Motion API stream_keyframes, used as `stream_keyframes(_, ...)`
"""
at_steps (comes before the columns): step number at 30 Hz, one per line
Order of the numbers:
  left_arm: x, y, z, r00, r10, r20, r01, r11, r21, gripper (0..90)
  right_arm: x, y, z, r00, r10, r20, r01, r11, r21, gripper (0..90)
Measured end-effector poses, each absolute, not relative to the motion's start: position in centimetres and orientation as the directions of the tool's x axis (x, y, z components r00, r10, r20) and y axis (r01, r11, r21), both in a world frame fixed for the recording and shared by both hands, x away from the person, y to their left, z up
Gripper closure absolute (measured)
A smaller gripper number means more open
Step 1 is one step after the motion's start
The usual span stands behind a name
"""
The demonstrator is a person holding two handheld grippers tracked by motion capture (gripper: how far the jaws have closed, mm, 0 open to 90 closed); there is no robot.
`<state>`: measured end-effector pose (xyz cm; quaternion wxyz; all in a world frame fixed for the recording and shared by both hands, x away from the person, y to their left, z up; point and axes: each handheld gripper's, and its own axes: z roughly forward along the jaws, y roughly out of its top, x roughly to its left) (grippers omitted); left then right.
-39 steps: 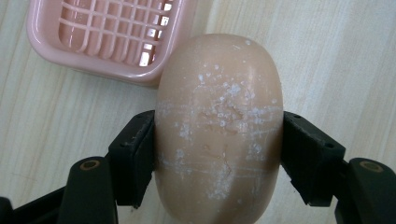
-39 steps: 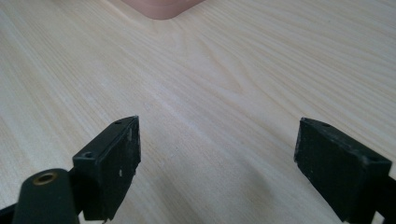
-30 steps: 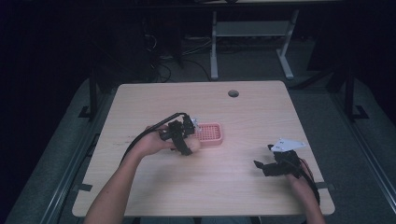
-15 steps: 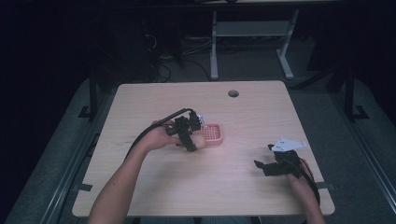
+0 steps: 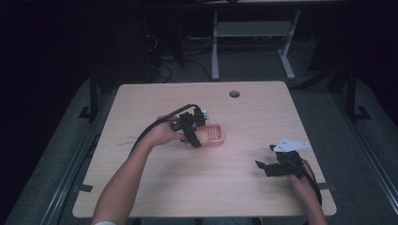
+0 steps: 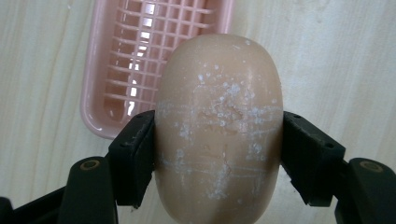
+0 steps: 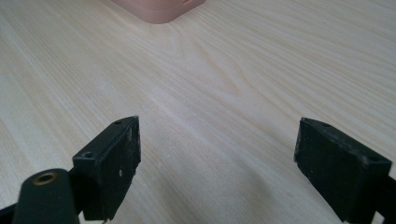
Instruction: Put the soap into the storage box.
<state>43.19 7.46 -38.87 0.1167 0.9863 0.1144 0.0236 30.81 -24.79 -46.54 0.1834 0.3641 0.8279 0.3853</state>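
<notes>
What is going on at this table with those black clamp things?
A person holds a two-jaw gripper in each hand at a wooden table. The left gripper is clamped on a beige bar of soap, held just beside and partly over a pink slatted soap dish; the soap isn't in the dish yet. The right gripper sits off to the side, jaws wide open and empty, over bare tabletop.

Oval tan soap bar (image 6: 218,130), white-flecked, held above pink slotted soap dish (image 6: 140,60) — dish flat on table
</notes>
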Motion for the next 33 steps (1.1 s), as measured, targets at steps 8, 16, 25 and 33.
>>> stream_keyframes(8, 44.0, 6.9, -38.4, 0.972, 0.233, 0.018, 0.222, -0.946, 0.237, 32.3, 30.8, -24.8, -46.6, -0.668, 0.744, -0.021, 0.464, 0.438, 0.770, 13.9)
stream_keyframes(16, 44.9, 6.2, -38.3, 0.972, 0.233, 0.016, 0.223, -0.946, 0.234, 32.3, 30.8, -24.8, -46.6, -0.666, 0.746, -0.018, 0.464, 0.432, 0.773, 13.9)
stream_keyframes(25, 45.9, 5.5, -38.6, 0.973, 0.230, 0.018, 0.221, -0.951, 0.215, 32.3, 30.8, -24.8, -46.6, -0.664, 0.748, -0.018, 0.464, 0.430, 0.775, 13.9)
stream_keyframes(33, 46.7, 4.9, -38.8, 0.972, 0.236, 0.010, 0.228, -0.948, 0.223, 32.3, 30.8, -24.8, -46.6, -0.663, 0.748, -0.012, 0.465, 0.425, 0.776, 13.9)
